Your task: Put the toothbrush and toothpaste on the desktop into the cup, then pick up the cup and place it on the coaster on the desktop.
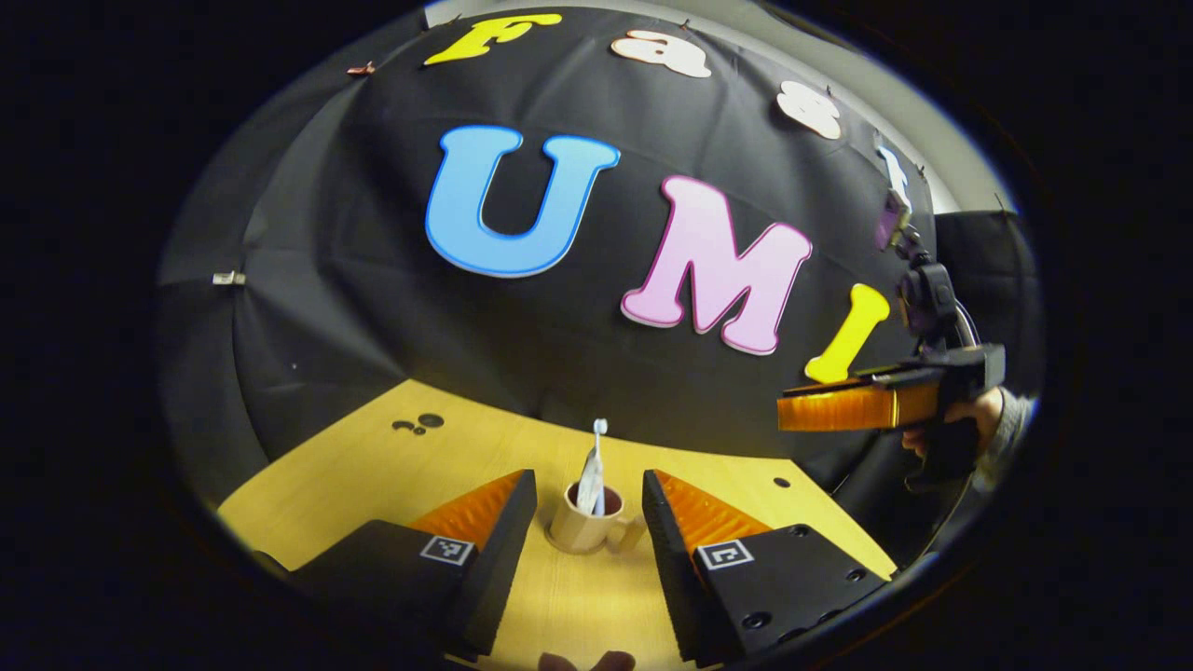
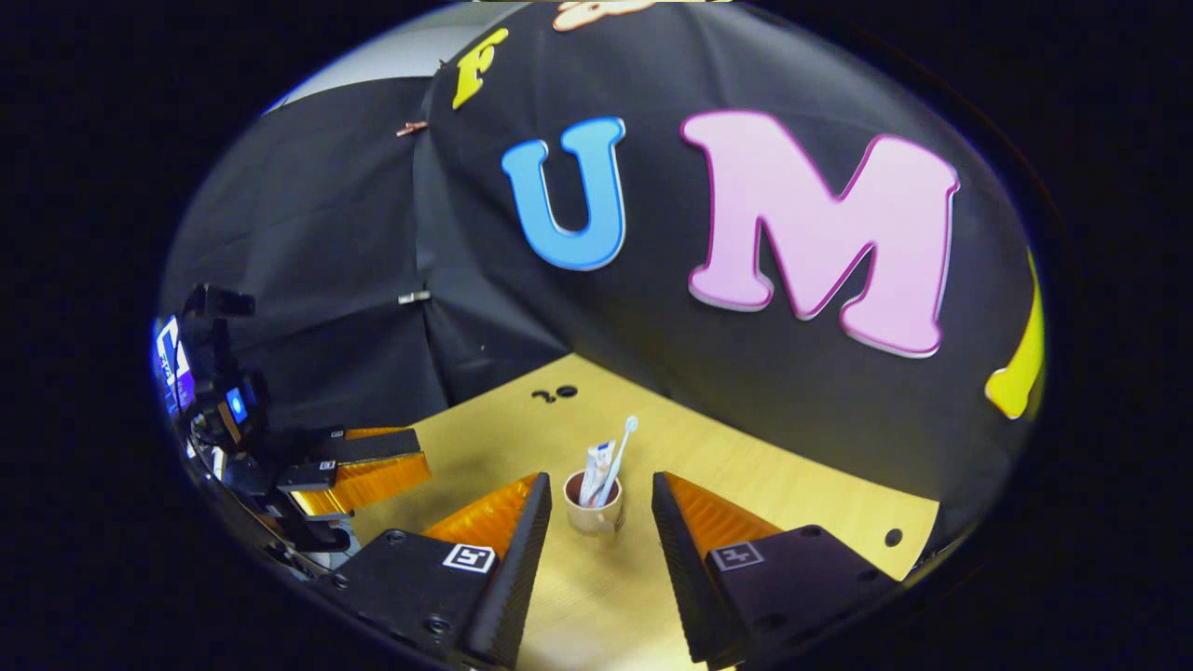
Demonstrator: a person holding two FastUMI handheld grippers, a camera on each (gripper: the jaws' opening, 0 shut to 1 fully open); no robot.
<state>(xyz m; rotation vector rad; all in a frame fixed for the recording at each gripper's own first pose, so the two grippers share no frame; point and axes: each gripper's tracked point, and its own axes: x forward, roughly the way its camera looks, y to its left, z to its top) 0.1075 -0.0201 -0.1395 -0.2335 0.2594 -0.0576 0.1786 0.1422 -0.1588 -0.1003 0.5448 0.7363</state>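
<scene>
Cup, left gripper view: a small beige mug [image 1: 585, 529] with a side handle stands upright on the wooden desktop [image 1: 373, 466], toward its far edge, well in from both side edges.
Contents: the toothbrush [image 1: 598, 447] and the toothpaste tube [image 1: 589, 485] both stand in the mug, leaning, their tops well above the rim.
Left gripper: the left gripper [image 1: 589, 522] is wide open and holds nothing; the mug sits ahead between the lines of its two fingers, apart from both.
Right gripper, as seen from here: held by a hand off the desktop's right edge, raised well above it; from this side I cannot tell its opening.
Risk: the tall leaning contents make the mug top-heavy; a finger that nudges the handle or the brush could tip it or flick the brush out.

Cup, right gripper view: the same mug [image 2: 594, 511] shows a dark inside, the flat white tube [image 2: 596, 463] and the thin white brush [image 2: 620, 457] crossing within it.
Right gripper: the right gripper [image 2: 601, 527] is spread wide and empty, with ridged inner pads [image 2: 485, 513].
Left gripper, as seen from here: it hangs over the desktop's left edge.
Materials: the mug looks smooth and hard, so a grip on its round wall could slip.
Coaster: I cannot spot it, so the set-down could miss.
</scene>
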